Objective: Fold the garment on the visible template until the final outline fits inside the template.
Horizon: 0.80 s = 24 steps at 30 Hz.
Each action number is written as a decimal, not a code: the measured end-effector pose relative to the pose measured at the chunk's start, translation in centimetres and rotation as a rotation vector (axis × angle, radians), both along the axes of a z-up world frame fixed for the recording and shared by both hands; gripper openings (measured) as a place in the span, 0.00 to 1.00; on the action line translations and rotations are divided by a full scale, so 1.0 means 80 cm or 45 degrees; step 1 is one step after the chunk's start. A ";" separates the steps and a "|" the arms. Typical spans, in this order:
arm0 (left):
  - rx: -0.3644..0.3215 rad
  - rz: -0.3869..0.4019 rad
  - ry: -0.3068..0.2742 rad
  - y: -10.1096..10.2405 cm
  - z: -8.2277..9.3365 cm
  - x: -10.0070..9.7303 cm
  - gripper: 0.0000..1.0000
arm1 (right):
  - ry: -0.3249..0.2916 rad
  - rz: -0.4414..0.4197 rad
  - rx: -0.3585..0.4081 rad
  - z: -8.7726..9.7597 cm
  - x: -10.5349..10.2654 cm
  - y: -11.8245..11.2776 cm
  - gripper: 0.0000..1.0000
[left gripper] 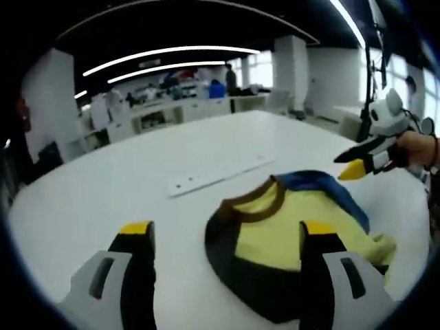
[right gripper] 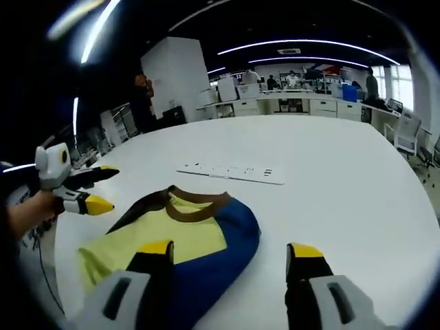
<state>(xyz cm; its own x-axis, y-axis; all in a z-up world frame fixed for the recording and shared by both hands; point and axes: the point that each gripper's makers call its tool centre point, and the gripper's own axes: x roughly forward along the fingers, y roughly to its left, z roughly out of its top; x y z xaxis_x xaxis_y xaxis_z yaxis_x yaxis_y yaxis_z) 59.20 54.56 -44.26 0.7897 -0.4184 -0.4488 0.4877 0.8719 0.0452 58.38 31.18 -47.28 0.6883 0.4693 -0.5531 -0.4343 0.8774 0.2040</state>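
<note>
A small shirt (left gripper: 275, 227) lies folded on the white table (left gripper: 124, 179). It has a yellow body, a brown collar, one black side and one blue side. My left gripper (left gripper: 227, 232) is open just above and in front of it, its right jaw over the shirt's yellow part. My right gripper (left gripper: 354, 163) reaches in from the right, held by a hand (left gripper: 416, 148). In the right gripper view the shirt (right gripper: 189, 230) sits under my open right gripper (right gripper: 230, 251). The left gripper (right gripper: 100, 189) hovers open near the shirt's black side.
A white flat strip (left gripper: 220, 175) with small holes lies on the table beyond the collar, also seen as the strip (right gripper: 230, 170). The table (right gripper: 330, 179) is broad and bare around it. Desks, chairs and people (right gripper: 143, 100) are far behind.
</note>
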 end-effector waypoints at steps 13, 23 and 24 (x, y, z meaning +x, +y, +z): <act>-0.037 -0.063 0.034 -0.012 0.000 -0.071 0.88 | 0.007 0.086 0.023 0.010 -0.068 0.019 0.66; -0.032 -0.089 0.092 -0.011 -0.014 -0.114 0.85 | 0.018 0.123 0.041 0.002 -0.120 0.026 0.64; -0.047 -0.082 0.100 -0.011 -0.014 -0.116 0.84 | 0.015 0.125 0.044 0.001 -0.123 0.027 0.64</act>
